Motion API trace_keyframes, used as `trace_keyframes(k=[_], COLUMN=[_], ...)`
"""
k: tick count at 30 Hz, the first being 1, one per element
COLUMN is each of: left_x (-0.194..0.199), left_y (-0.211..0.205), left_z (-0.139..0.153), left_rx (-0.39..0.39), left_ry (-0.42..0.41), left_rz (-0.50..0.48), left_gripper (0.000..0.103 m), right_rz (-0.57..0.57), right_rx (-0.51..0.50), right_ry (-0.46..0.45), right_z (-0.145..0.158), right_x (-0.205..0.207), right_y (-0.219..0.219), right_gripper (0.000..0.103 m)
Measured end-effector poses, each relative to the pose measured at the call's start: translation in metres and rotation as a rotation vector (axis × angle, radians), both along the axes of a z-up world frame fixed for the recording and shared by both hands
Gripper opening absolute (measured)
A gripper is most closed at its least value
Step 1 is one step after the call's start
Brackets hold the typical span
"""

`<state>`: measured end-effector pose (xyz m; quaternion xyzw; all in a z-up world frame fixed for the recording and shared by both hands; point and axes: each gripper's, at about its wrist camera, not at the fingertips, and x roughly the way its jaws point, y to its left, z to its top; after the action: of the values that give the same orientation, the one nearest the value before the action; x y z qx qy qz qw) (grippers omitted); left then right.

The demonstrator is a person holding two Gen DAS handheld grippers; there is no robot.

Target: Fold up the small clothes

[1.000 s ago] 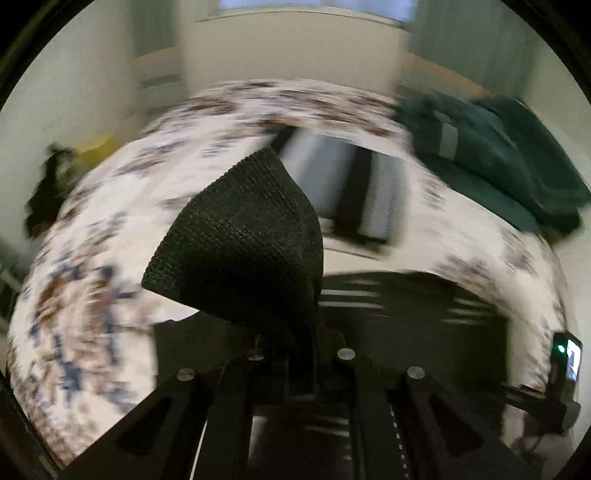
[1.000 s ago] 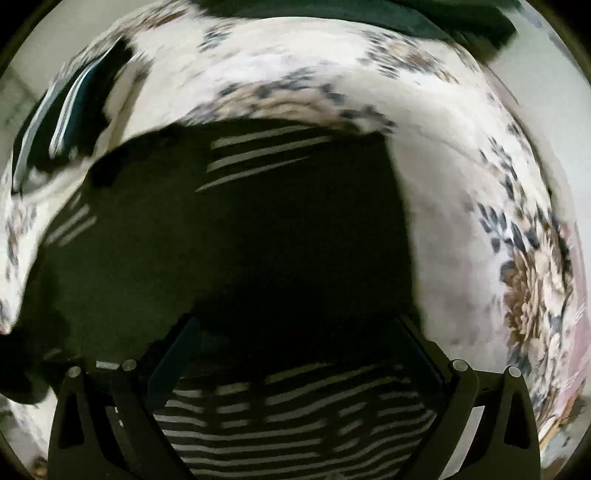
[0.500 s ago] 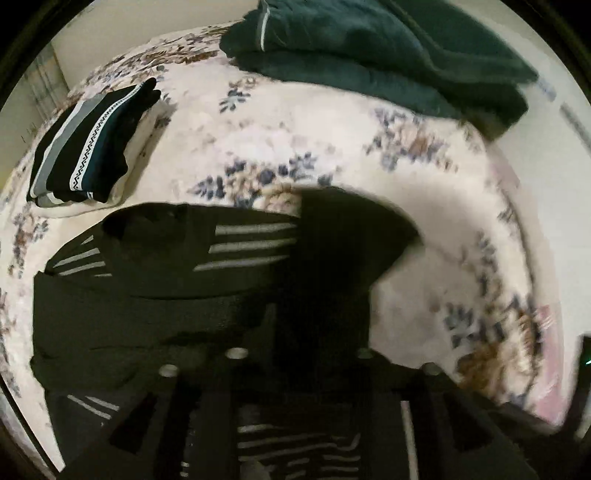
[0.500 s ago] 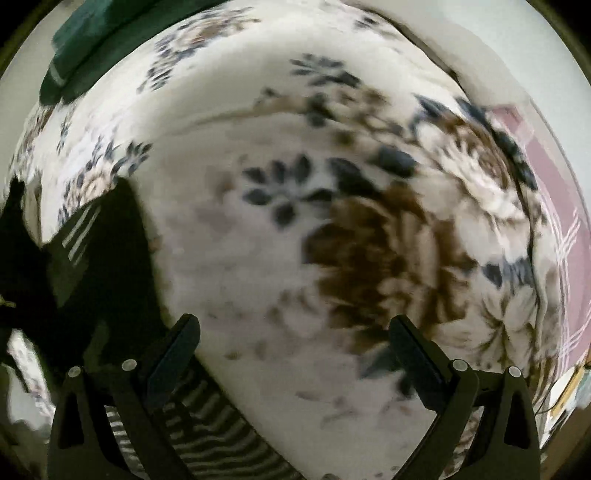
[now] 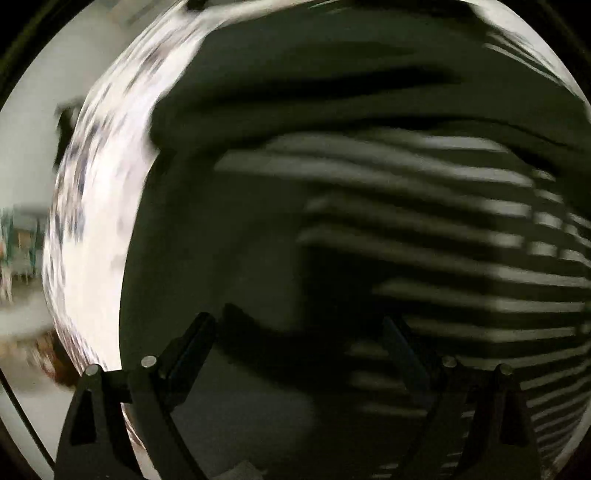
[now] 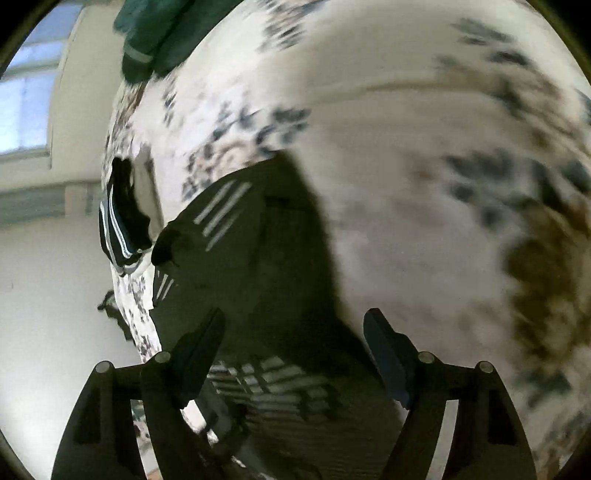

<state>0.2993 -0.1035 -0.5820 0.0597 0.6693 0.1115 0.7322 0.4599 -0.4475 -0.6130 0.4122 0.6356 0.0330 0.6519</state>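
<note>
Your left gripper (image 5: 299, 332) points steeply down over the black striped garment (image 5: 369, 192), and its jaws are opening: the two fingers stand wide apart with nothing pinched, only dark cloth lying below and ahead of the gap. That view is heavily blurred, so you cannot tell whether the tips brush the fabric. The pale stripes run to the right of the gap, plain dark cloth to the left.

Your right gripper (image 6: 295, 328) has its jaws closing, though the pads are apart and grip nothing. The same black striped garment (image 6: 258, 258) lies on the bedspread just ahead of the left finger and across the gap; its striped edge shows low between the fingers, and the right finger stands over the bare floral bedspread (image 6: 424, 184).

Counted from near to far in the right wrist view: one black striped garment spread out; beyond it, at the bed's left edge, one folded dark garment with light bands (image 6: 120, 229), apart from the first; farthest, at the top, one dark green bundle of cloth (image 6: 155, 33).
</note>
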Motion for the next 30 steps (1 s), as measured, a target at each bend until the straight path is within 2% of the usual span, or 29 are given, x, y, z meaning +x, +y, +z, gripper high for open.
trace_keyframes(k=[2, 5, 6, 7, 8, 9, 10, 12, 14, 15, 16, 17, 18, 19, 20, 21, 23, 24, 25, 26, 28, 30], left_x=[-0.004, -0.004, -0.004, -0.003, -0.003, -0.004, -0.005, -0.009, -0.013, -0.015, -0.017, -0.018, -0.020, -0.020, -0.020, -0.020, -0.018, -0.017, -0.014, -0.009, 0.006, 0.013], left_y=[0.018, 0.025, 0.025, 0.025, 0.025, 0.025, 0.026, 0.027, 0.028, 0.029, 0.033, 0.033, 0.038, 0.038, 0.039, 0.040, 0.041, 0.042, 0.044, 0.046, 0.050, 0.056], left_z=[-0.004, -0.014, -0.019, -0.022, -0.023, -0.023, -0.023, -0.022, -0.022, -0.023, -0.024, -0.024, -0.026, -0.026, -0.026, -0.026, -0.025, -0.024, -0.023, -0.018, -0.006, 0.007], left_rx=[-0.071, -0.129, -0.135, -0.139, -0.142, -0.146, -0.150, -0.159, -0.169, -0.173, -0.178, -0.181, -0.182, -0.183, -0.184, -0.186, -0.195, -0.199, -0.201, -0.199, -0.185, -0.153], left_ry=[-0.006, 0.014, 0.019, 0.022, 0.021, 0.017, 0.014, -0.003, -0.021, -0.026, -0.027, -0.026, -0.023, -0.020, -0.016, -0.012, 0.000, 0.008, 0.018, 0.027, 0.021, -0.008], left_rz=[0.069, 0.102, 0.101, 0.101, 0.104, 0.109, 0.112, 0.111, 0.107, 0.106, 0.105, 0.104, 0.103, 0.102, 0.101, 0.098, 0.095, 0.096, 0.096, 0.097, 0.094, 0.096], left_gripper=[0.102, 0.103, 0.103, 0.103, 0.103, 0.103, 0.103, 0.103, 0.103, 0.103, 0.103, 0.103, 0.103, 0.103, 0.103, 0.103, 0.103, 0.103, 0.103, 0.103, 0.103, 0.103], right_rz=[0.005, 0.015, 0.016, 0.012, 0.019, 0.021, 0.006, 0.008, 0.027, 0.048, 0.098, 0.170, 0.256, 0.303, 0.304, 0.265, 0.142, 0.080, 0.038, 0.016, 0.027, 0.106], right_rx=[0.032, 0.038, 0.033, 0.025, -0.004, -0.028, -0.034, -0.048, -0.063, -0.094, -0.168, -0.245, -0.311, -0.325, -0.295, -0.268, -0.206, -0.181, -0.163, -0.151, -0.152, -0.215], right_ry=[0.019, 0.089, 0.111, 0.119, 0.124, 0.112, 0.060, -0.129, -0.254, -0.265, -0.235, -0.162, -0.028, 0.071, 0.177, 0.199, 0.164, 0.115, 0.066, 0.022, -0.046, -0.065], right_z=[-0.019, -0.051, -0.062, -0.067, -0.068, -0.063, -0.050, -0.001, 0.032, 0.037, 0.034, 0.023, 0.002, -0.016, -0.034, -0.038, -0.031, -0.023, -0.015, -0.010, -0.008, -0.015], right_x=[0.026, 0.058, 0.067, 0.071, 0.075, 0.078, 0.078, 0.071, 0.055, 0.048, 0.039, 0.030, 0.019, 0.008, -0.008, -0.015, -0.020, -0.017, -0.011, -0.004, 0.024, 0.051], right_y=[0.026, 0.053, 0.063, 0.071, 0.080, 0.085, 0.088, 0.090, 0.087, 0.086, 0.087, 0.089, 0.090, 0.088, 0.081, 0.074, 0.062, 0.060, 0.060, 0.063, 0.083, 0.108], right_gripper=[0.079, 0.079, 0.070, 0.031, 0.007, 0.008, 0.008, 0.008, 0.008, 0.008, 0.013, 0.017, 0.021, 0.021, 0.021, 0.021, 0.022, 0.030, 0.043, 0.047, 0.048, 0.048])
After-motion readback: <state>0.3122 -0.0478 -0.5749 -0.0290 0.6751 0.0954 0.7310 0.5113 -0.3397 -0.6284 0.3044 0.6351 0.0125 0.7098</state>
